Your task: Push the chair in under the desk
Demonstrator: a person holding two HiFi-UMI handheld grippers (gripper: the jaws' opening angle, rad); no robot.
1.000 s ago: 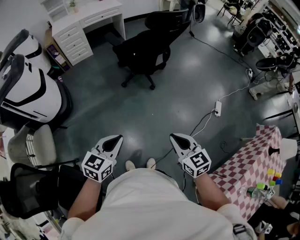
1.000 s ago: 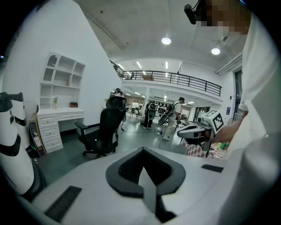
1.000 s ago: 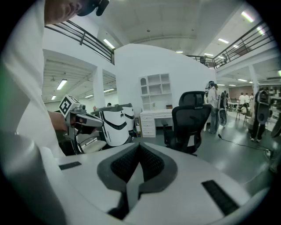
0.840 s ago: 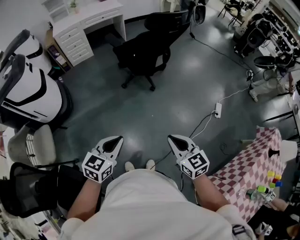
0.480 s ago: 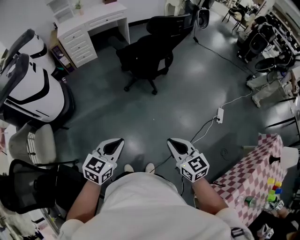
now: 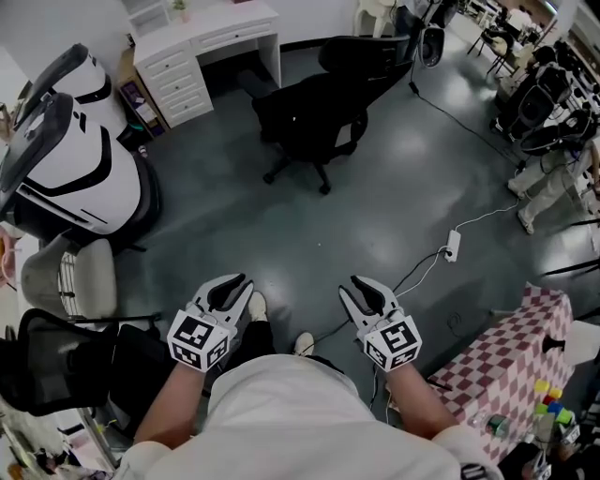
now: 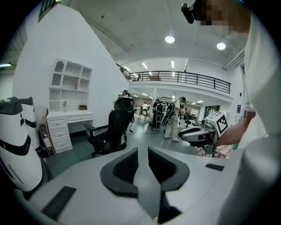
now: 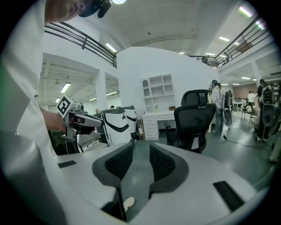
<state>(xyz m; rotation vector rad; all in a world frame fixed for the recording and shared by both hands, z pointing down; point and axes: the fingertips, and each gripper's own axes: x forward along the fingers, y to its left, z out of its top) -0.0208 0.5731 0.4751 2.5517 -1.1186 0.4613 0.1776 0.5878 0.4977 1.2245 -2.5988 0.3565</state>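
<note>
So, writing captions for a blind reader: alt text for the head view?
A black office chair stands out from a white desk; nearer, a person holds a left gripper and right gripper, jaws just opened, nothing between them.

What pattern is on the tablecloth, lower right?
Red and white checks on the tablecloth, best in the head view.

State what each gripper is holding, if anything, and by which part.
Nothing is held. The left gripper and right gripper have just been opening, with nothing between their fingers; the chair stands apart.
</note>
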